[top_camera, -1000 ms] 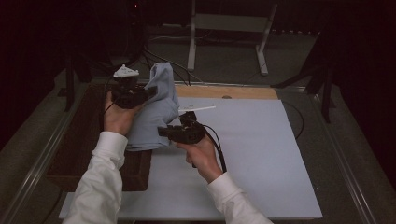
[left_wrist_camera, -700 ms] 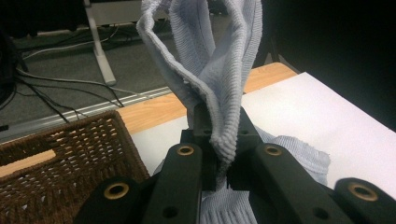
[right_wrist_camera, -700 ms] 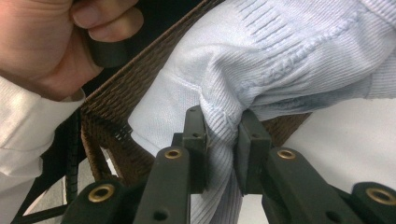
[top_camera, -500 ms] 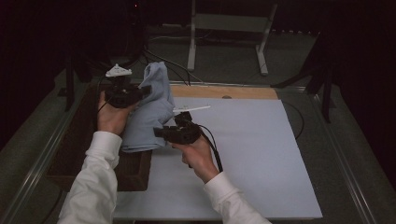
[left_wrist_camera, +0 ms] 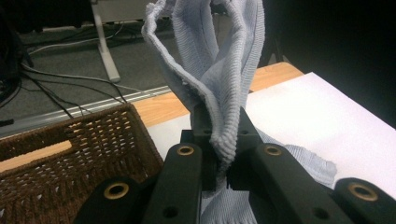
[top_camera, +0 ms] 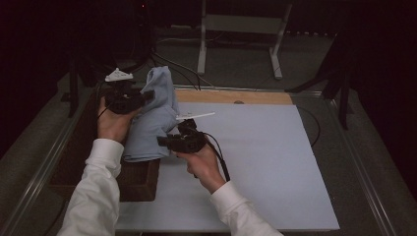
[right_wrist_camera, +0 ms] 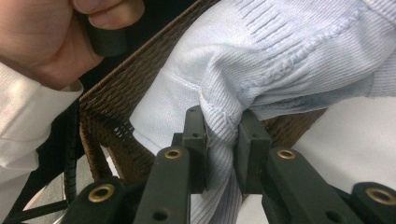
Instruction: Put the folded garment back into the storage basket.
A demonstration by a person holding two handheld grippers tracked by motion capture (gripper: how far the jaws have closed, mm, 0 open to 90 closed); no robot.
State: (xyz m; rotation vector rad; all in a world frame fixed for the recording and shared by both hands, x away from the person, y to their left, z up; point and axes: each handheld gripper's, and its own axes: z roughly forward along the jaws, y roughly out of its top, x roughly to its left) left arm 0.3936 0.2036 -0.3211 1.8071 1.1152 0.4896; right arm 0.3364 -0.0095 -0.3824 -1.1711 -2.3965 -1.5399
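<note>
High view is showing a person in white sleeves working at a white rectangular tabletop point(top_camera: 255, 162), holding a black two-jaw gripper in each hand. The left gripper point(top_camera: 147, 94) is sitting up and to the left, over a dark brown woven wicker basket point(top_camera: 140, 179) that is standing at the table's left edge. The right gripper point(top_camera: 161, 141) is sitting lower and nearer the person, pointing left toward the basket. A pale blue ribbed knit garment point(top_camera: 155, 118) is hanging between the two grippers, with its upper part rising to a peak near the left gripper and its lower part draping down over the basket's rim.

Left gripper view is showing the two black jaws pressing together on a gathered fold of the pale blue ribbed knit garment point(left_wrist_camera: 219, 84). The cloth is lying pinched right between the fingers point(left_wrist_camera: 201, 135), then rising above them in loose upright folds, while more of it is trailing below the jaws. The wicker basket point(left_wrist_camera: 70, 158) is lying to the left, and the white tabletop point(left_wrist_camera: 322, 116) to the right.

Right gripper view is showing the jaws clamping on a bunched ridge of the garment point(right_wrist_camera: 261, 60). The knit is squeezing through between the fingers point(right_wrist_camera: 252, 140) and spreading wide above them, resting against the basket's rim point(right_wrist_camera: 126, 79). The person's left hand point(right_wrist_camera: 51, 37) is appearing at the upper left.
</note>
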